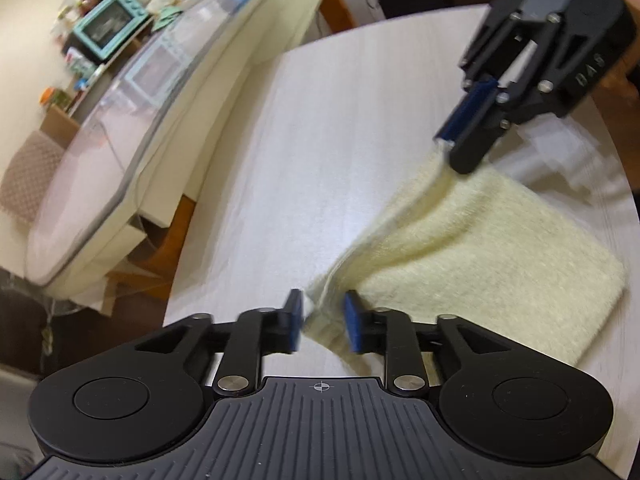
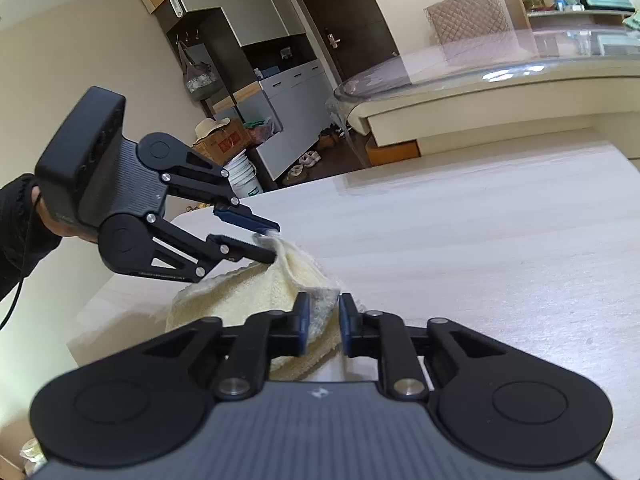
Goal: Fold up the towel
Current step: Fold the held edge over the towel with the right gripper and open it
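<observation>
1. Right now I am holding my left gripper [image 1: 322, 320] with its blue pads [image 1: 294, 320] a little way apart, and a corner of the pale yellow towel [image 1: 480, 240] is lying in the gap between them; from my own camera the cloth looks loose between the pads, while the other camera shows that claw's tips [image 2: 270, 240] pinching a raised corner, so I cannot tell for sure whether the grip is tight.
2. My right gripper [image 2: 323, 322] is also standing slightly parted, with a towel edge running up between its fingers [image 2: 302, 320]; seen from the left wrist, its tips [image 1: 454, 148] are closing on a lifted corner of the cloth.
3. Both corners are being held up off the surface, and the rest of the towel is resting, partly doubled over, on the table [image 1: 320, 140].
4. That table is a pale, wood-grained top, and the towel is sitting near its edge on my side.
5. Beyond it, a cream counter with a glass top [image 2: 480, 76] is curving past, a teal toaster oven [image 1: 110, 24] is standing on a shelf, and a dark door [image 2: 340, 20] and white cabinets [image 2: 296, 104] are filling the far wall.
</observation>
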